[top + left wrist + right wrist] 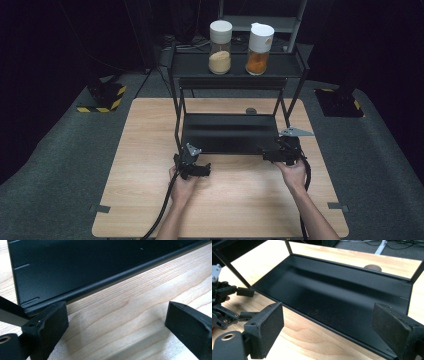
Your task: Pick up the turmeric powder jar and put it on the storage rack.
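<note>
Black rack (230,132) between my grippers: left gripper (197,169) and right gripper (281,152) gaping, empty, near edge. Next, I guess: reach far jars (220,47).

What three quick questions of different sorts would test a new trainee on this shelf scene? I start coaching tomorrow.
1. True or false: the two jars stand on the rack's top shelf.
2. What colour is the powder in the right jar: A green, B orange, C blue?
3. What state are the left tongs and right tongs in?

Key: 1 true; 2 B; 3 both open, empty.
</note>
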`<control>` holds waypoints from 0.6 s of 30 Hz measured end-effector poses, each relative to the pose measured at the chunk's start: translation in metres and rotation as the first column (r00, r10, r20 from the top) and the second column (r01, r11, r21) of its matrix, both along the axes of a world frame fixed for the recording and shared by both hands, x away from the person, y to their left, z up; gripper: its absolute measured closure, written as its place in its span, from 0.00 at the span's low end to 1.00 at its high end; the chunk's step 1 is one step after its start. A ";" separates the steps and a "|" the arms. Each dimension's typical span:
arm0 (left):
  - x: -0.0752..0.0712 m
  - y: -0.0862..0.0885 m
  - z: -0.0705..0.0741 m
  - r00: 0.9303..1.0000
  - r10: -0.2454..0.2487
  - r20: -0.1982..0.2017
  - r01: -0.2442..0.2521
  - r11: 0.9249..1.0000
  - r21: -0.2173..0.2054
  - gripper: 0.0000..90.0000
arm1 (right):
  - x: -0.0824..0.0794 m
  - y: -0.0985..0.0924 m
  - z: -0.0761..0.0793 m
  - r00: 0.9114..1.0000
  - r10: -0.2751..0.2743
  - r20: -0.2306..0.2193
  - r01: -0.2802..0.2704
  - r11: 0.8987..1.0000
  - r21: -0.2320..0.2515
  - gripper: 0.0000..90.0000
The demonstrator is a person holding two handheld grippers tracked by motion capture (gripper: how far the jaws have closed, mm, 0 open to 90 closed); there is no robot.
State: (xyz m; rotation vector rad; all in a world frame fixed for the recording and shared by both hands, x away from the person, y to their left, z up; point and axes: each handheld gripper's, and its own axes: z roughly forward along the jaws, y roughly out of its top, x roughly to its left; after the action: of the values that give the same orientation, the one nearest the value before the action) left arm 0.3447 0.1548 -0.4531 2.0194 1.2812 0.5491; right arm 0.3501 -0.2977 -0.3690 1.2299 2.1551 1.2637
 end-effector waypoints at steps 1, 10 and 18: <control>0.000 0.000 0.000 1.000 0.000 0.000 0.000 1.000 0.000 0.05 | 0.000 0.001 -0.001 1.000 -0.002 -0.006 0.002 1.000 -0.001 0.12; 0.000 0.000 0.000 1.000 0.000 -0.001 0.000 1.000 0.000 0.05 | -0.001 0.008 -0.016 1.000 -0.005 -0.024 0.005 1.000 -0.017 0.12; 0.000 0.000 0.000 1.000 0.000 -0.001 0.000 1.000 0.000 0.05 | -0.001 0.011 -0.024 0.999 -0.009 -0.040 0.008 0.999 -0.033 0.12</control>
State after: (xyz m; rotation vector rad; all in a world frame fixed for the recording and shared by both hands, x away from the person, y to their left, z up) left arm 0.3447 0.1547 -0.4529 2.0200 1.2820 0.5482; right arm 0.3486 -0.2871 -0.3930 1.2604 2.1873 1.2057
